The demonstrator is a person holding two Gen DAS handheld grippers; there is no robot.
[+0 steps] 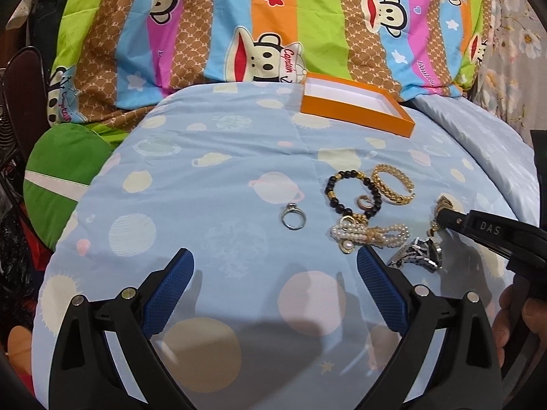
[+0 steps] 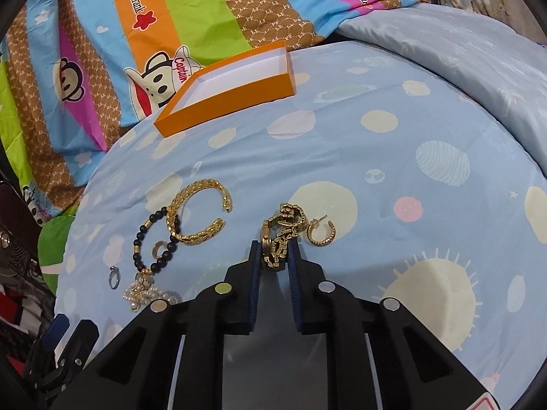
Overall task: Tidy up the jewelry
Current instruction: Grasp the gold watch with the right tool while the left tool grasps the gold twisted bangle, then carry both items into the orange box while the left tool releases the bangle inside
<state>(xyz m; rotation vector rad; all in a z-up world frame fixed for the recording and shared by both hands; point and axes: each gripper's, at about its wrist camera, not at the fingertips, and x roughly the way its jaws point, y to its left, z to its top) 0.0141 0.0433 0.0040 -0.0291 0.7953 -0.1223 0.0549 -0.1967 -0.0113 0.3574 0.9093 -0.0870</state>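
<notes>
Jewelry lies on a light blue planet-print quilt. My right gripper is shut on a gold chain-link bracelet; it enters the left wrist view from the right. My left gripper is open and empty, just short of a silver ring and a pearl bracelet. A black bead bracelet, a gold cuff bangle and a small gold ring lie beyond. An open orange box with a white inside stands behind them, empty.
A gold hoop earring lies right of the held bracelet. A silver watch-like piece lies beside my left gripper's right finger. A striped cartoon-monkey blanket rises behind the box. A green cushion and clutter lie off the left edge.
</notes>
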